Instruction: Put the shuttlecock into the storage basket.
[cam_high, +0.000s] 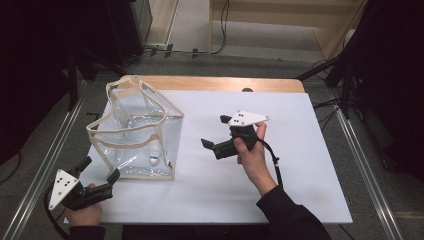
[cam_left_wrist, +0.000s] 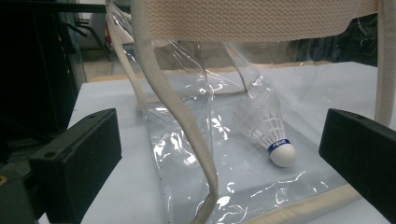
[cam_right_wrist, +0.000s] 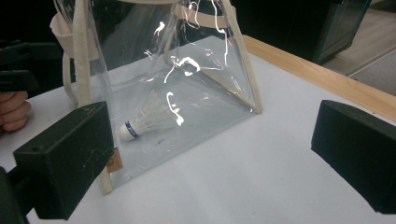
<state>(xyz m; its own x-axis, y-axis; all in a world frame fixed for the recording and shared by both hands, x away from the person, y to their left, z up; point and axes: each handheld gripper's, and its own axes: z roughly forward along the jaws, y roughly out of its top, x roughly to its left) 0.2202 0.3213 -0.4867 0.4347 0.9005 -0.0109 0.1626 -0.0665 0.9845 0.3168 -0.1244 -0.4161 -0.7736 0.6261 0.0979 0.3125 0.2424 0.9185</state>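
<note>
A clear bag (cam_high: 137, 132) with cream cloth edges stands on the left part of the white worktop (cam_high: 280, 190); a shuttlecock (cam_high: 155, 154) lies inside it on the bottom, near the front right corner, with its white round nose (cam_left_wrist: 283, 155) down by the front edge; the left hand-held gripper (cam_high: 99, 169) sits just by the bag's front left corner, jaws wide apart and holding nothing; the right hand-held gripper (cam_high: 214, 132) is out to the right of the bag, not touching it, jaws wide too and empty; I think the bag is very light and floppy, its shiny sides would bend and slip if you pinch them, so the cloth rim or a strap (cam_left_wrist: 184, 112) looks like the best place to grab; the shuttlecock looks light as well, and its feather skirt would crush, so the hard nose is the safer bit to hold; it may roll or slide if the bag tips; some things are hard to see; bright glare and wrinkles on the plastic hide part of the feathers in the right gripper view; the top of the bag is cut off in both gripper views; I cannot tell how wide the bag's mouth is open, or if a strap lies across it; the room around is dark and I cannot make much out there.
</note>
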